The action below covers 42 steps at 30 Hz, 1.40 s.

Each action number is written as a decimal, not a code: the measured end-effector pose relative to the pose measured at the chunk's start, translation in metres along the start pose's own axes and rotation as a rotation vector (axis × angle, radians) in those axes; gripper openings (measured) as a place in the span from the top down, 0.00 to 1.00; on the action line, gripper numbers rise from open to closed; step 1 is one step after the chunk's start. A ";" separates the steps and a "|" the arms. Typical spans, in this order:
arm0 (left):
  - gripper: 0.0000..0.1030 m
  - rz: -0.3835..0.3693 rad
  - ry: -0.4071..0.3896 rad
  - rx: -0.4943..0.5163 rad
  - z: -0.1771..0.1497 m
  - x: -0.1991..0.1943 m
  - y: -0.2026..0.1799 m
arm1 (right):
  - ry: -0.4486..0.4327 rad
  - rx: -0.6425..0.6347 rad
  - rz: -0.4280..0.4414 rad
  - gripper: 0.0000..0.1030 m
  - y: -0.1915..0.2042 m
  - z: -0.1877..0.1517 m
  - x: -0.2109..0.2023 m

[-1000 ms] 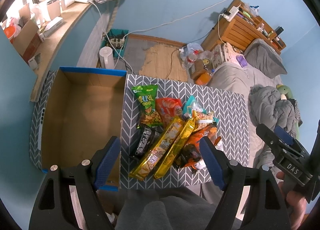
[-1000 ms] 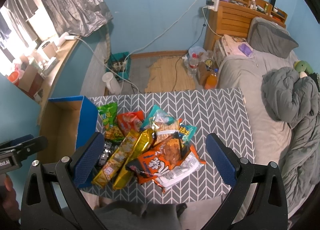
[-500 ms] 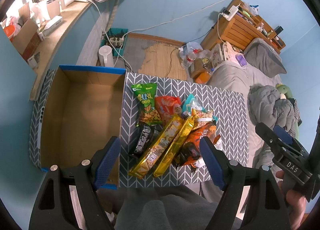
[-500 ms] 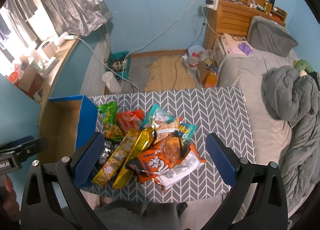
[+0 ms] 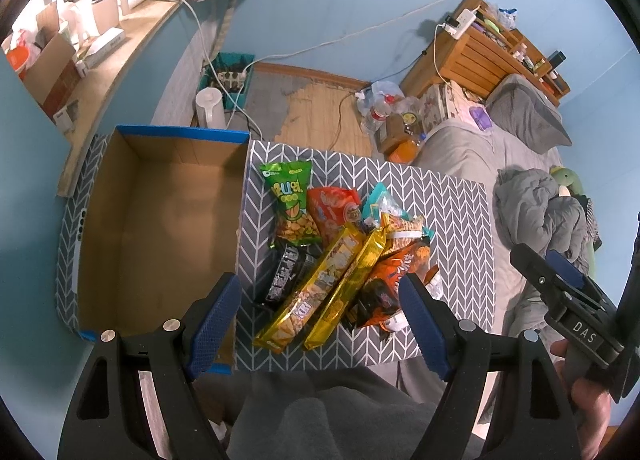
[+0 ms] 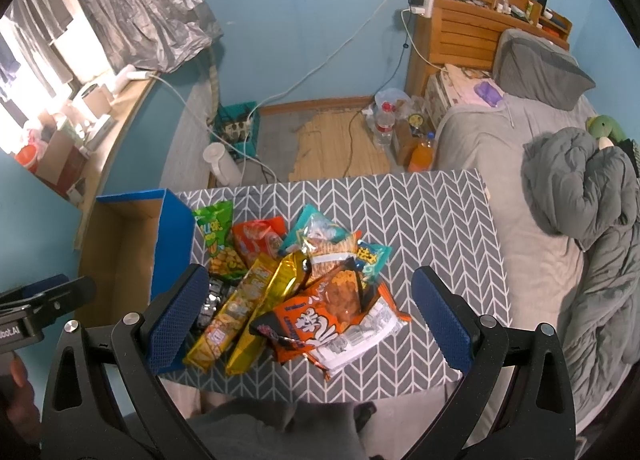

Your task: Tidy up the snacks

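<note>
A pile of snack packets lies on the grey chevron table (image 5: 460,220): a green bag (image 5: 290,204), a red bag (image 5: 332,208), two long yellow packets (image 5: 320,292), a black packet (image 5: 286,276) and an orange bag (image 6: 320,320). An empty cardboard box with a blue rim (image 5: 160,228) stands left of the pile. My left gripper (image 5: 320,324) is open and empty, high above the pile's near edge. My right gripper (image 6: 308,320) is open and empty above the orange bag.
A bed with grey bedding (image 6: 580,220) stands to the right of the table (image 6: 420,212). A wooden headboard shelf (image 6: 480,20), bottles and cables on the floor lie behind. A cluttered windowsill (image 5: 80,52) runs along the left wall.
Both views have shifted only slightly. The snacks and box have not moved and both grippers stay open.
</note>
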<state>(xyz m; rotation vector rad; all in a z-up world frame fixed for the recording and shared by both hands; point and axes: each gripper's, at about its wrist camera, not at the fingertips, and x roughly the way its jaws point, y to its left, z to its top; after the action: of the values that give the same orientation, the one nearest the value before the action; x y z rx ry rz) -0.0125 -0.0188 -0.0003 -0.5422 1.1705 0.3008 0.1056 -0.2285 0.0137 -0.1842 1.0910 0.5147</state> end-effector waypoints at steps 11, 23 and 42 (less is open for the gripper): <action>0.20 -0.003 0.007 0.001 0.001 -0.002 0.000 | 0.008 0.008 0.000 0.02 -0.006 -0.005 -0.002; 0.20 -0.009 0.027 0.016 -0.002 0.000 -0.001 | 0.016 0.014 0.001 0.02 -0.008 -0.006 -0.002; 0.12 0.004 -0.092 0.132 0.022 0.016 0.001 | 0.132 0.205 -0.065 0.02 -0.084 -0.021 0.033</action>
<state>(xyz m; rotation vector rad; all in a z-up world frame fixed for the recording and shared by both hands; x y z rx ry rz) 0.0100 -0.0069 -0.0089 -0.4063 1.0940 0.2474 0.1411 -0.2992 -0.0340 -0.0740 1.2548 0.3328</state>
